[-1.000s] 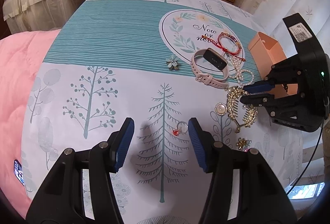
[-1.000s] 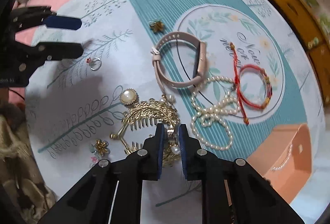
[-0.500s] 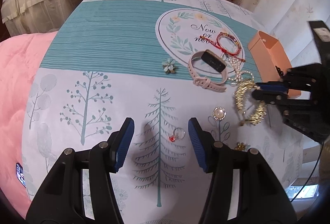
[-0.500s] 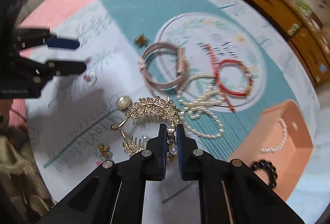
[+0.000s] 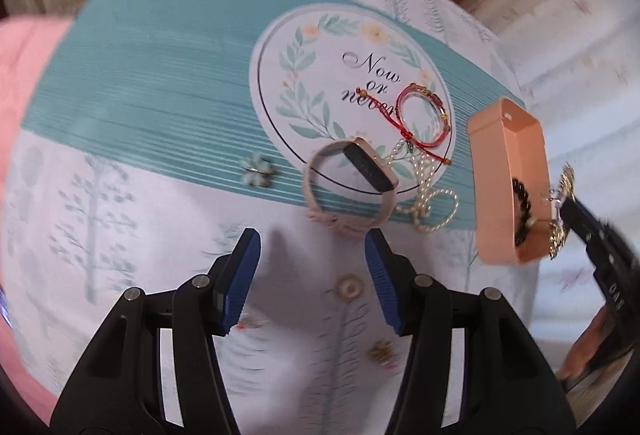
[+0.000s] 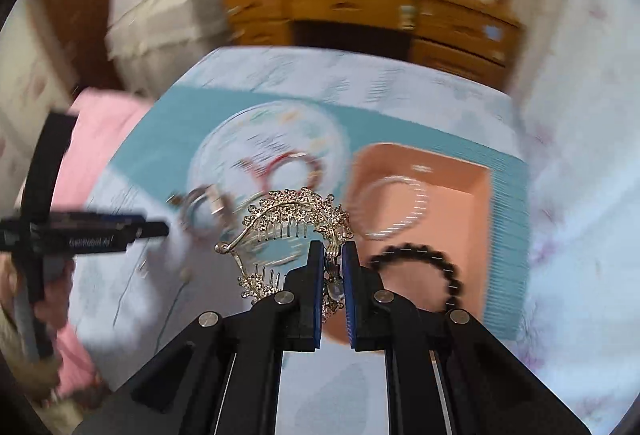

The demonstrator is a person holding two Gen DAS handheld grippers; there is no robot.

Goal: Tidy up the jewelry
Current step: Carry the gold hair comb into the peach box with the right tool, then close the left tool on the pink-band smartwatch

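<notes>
My right gripper (image 6: 333,249) is shut on a gold hair comb (image 6: 288,211) and holds it in the air at the near edge of the peach box (image 6: 476,203). The box holds a pearl bracelet (image 6: 394,207) and a black bead bracelet (image 6: 432,263). In the left wrist view the comb (image 5: 562,211) hangs beside the box (image 5: 496,191). My left gripper (image 5: 312,275) is open and empty above the cloth, near the pink watch (image 5: 352,187). A red cord bracelet (image 5: 424,119) and a pearl necklace (image 5: 428,195) lie by the watch.
A teal flower brooch (image 5: 258,173), a pearl brooch (image 5: 350,287), a small gold flower piece (image 5: 382,351) and a ring with a red stone (image 5: 248,323) lie on the tree-print cloth (image 5: 120,195). A wooden dresser (image 6: 360,11) stands behind. A pink quilt (image 5: 20,75) lies left.
My right gripper lifted the gold comb off the cloth and carried it right, to the peach box. My left gripper moved forward toward the watch, still open.
</notes>
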